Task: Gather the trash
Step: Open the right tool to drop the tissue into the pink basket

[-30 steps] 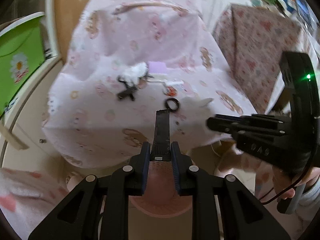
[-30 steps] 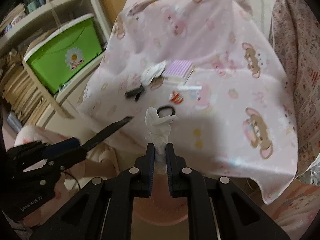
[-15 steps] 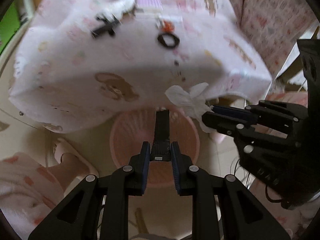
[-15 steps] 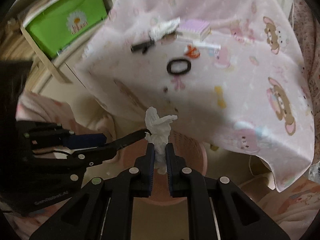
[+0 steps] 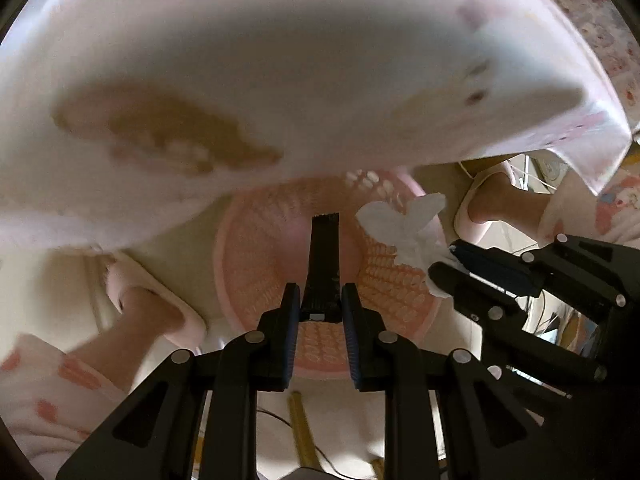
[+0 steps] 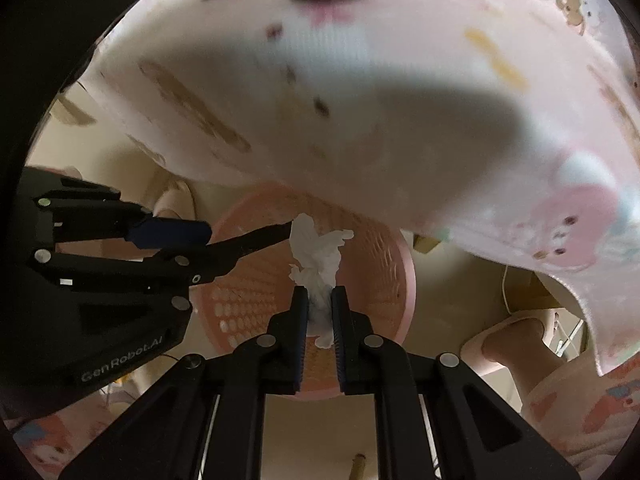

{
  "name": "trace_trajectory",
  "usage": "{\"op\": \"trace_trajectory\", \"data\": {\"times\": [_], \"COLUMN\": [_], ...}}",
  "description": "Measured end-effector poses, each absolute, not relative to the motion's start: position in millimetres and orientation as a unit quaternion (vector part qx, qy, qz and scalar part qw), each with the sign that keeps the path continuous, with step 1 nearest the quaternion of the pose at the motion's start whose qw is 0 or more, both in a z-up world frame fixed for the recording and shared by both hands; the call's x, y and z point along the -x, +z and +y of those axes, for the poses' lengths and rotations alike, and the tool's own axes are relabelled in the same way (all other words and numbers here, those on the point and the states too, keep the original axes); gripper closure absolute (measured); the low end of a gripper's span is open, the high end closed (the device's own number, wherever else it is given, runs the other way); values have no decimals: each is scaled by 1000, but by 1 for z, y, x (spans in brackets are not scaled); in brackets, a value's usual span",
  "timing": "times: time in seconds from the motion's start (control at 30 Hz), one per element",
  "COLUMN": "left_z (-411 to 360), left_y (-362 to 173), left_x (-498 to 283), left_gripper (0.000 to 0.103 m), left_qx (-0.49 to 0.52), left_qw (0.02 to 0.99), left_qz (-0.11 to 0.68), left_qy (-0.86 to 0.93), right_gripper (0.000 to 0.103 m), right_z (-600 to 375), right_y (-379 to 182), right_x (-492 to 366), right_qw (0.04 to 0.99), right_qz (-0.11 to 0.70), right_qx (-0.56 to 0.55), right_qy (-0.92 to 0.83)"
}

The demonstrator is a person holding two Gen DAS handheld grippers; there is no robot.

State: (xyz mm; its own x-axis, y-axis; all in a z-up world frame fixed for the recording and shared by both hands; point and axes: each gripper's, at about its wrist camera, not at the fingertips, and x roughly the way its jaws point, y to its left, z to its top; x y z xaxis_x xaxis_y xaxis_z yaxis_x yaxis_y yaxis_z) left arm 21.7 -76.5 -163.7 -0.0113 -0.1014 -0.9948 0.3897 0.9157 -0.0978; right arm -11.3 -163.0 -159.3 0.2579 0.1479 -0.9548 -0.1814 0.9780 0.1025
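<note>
Disposal step, 2 claws poised above a pink perforated basket [image 5: 404, 300] on the floor, below the draped counter [image 6: 400, 100]; left claw [image 5: 320, 300] is clamped on a flat black strip [image 5: 324, 256]; right claw [image 6: 320, 312] is clamped on a crumpled white tissue [image 6: 316, 256]; release over the basket is judged the next requirement; "GenRobot.AI" is printed on the left claw's body.

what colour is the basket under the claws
Pink, with a perforated wall: the laundry-style basket shows best in the right wrist view.
</note>
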Motion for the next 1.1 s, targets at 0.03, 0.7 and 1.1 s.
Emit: {"op": "trace_trajectory", "data": {"times": [0.03, 0.7, 1.1], "left_z": [-75, -50, -31], "left_y": [-168, -170, -102], "left_x": [-23, -43, -21], "left_gripper": [83, 57, 60], "left_qx": [-100, -79, -109], "left_qw": [692, 725, 818], "left_qz": [694, 674, 558], "left_qy": [-172, -116, -88], "right_gripper": [90, 51, 48], "right_z": [-163, -152, -167], "right_y": [-163, -175, -111], "right_x": [11, 9, 29], "right_qw": [791, 802, 865], "right_qz": [603, 591, 496], "right_qx": [15, 41, 24], "right_qy": [103, 83, 75]}}
